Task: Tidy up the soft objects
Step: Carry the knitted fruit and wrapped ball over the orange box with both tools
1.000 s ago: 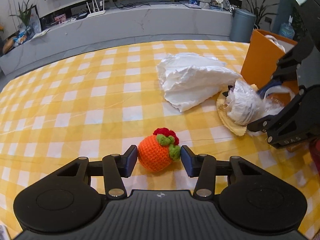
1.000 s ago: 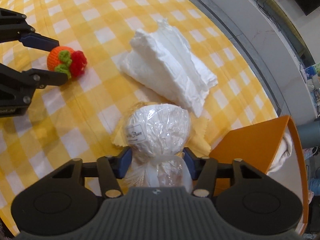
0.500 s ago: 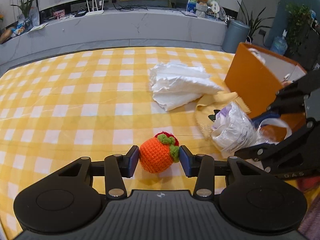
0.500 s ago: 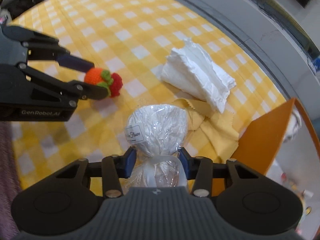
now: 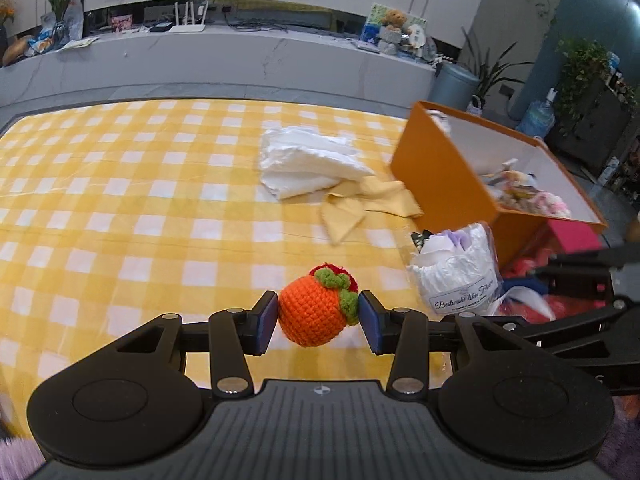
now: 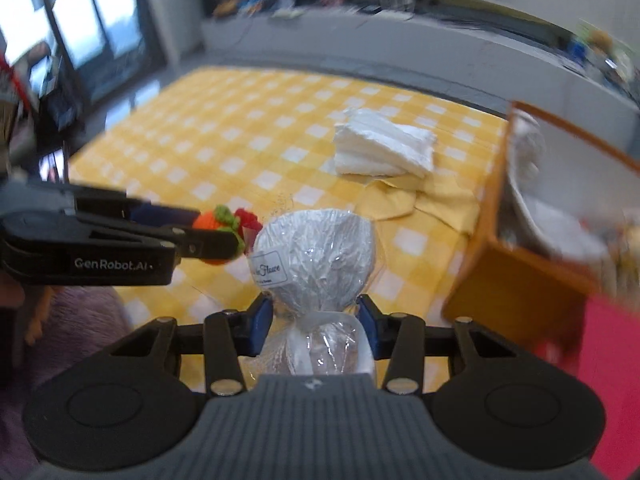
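Observation:
My left gripper (image 5: 319, 317) is shut on an orange crocheted fruit (image 5: 314, 310) with green and red trim and holds it above the yellow checked table. The fruit also shows in the right wrist view (image 6: 218, 226), to the left. My right gripper (image 6: 316, 322) is shut on a clear plastic-wrapped white bundle (image 6: 316, 258) with a label, held in the air. That bundle shows in the left wrist view (image 5: 456, 272), to the right of the fruit. An open orange box (image 5: 448, 176) with soft items inside stands on the right.
A folded white cloth (image 5: 308, 162) and a crumpled yellow cloth (image 5: 360, 206) lie on the table (image 5: 120, 200) near the box. A pink-red object (image 5: 572, 236) sits beside the box at the table's right edge. A grey counter runs behind.
Both grippers have risen and pulled back from the table with their objects. The bundle has come off the yellow cloth, which now lies bare.

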Action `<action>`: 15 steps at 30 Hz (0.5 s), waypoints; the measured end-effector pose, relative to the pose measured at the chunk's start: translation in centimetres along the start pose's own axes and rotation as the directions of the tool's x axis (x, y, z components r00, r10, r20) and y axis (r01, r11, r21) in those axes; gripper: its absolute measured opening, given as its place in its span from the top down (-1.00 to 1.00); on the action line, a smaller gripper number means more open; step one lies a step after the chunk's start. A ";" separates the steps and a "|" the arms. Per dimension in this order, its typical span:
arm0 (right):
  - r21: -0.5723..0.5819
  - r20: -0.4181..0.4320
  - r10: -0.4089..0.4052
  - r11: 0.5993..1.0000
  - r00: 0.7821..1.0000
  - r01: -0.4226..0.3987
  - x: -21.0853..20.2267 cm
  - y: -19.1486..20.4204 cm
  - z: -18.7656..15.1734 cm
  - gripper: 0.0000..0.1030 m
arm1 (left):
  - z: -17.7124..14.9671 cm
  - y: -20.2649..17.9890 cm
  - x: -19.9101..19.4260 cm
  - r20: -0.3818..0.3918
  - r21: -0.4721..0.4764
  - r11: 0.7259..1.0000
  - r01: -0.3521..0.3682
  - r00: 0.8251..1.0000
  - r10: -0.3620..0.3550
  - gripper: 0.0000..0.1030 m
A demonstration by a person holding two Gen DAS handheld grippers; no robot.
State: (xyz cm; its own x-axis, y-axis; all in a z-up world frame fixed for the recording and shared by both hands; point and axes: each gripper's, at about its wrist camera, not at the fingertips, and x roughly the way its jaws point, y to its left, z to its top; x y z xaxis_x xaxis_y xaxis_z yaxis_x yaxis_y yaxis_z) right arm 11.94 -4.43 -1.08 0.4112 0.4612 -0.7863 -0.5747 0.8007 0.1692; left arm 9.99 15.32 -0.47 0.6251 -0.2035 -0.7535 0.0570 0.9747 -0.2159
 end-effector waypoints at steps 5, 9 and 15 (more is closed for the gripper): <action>0.124 0.093 -0.007 0.992 0.996 -0.004 -3.1 -0.7 -3.0 0.12 | -0.4 -2.3 -1.4 0.022 -0.004 0.997 0.073 0.997 -0.073 0.03; 0.134 0.165 -0.042 0.991 0.985 0.020 -5.8 -1.0 -4.4 0.12 | -0.5 -4.8 -2.8 0.043 0.042 0.995 0.088 0.995 -0.090 0.03; 0.169 0.239 -0.071 0.985 0.968 0.031 -8.7 -3.1 -5.8 0.12 | -0.1 -8.3 -3.4 0.064 0.085 0.985 0.149 0.986 -0.154 0.03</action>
State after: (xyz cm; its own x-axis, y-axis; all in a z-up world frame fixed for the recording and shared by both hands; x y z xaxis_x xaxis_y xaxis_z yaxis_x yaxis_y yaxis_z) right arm 5.99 -13.19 1.79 0.6083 0.4811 -0.6313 -0.4340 0.8675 0.2428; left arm 7.34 7.87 3.85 0.6577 -0.3451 -0.6696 0.2154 0.9379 -0.2718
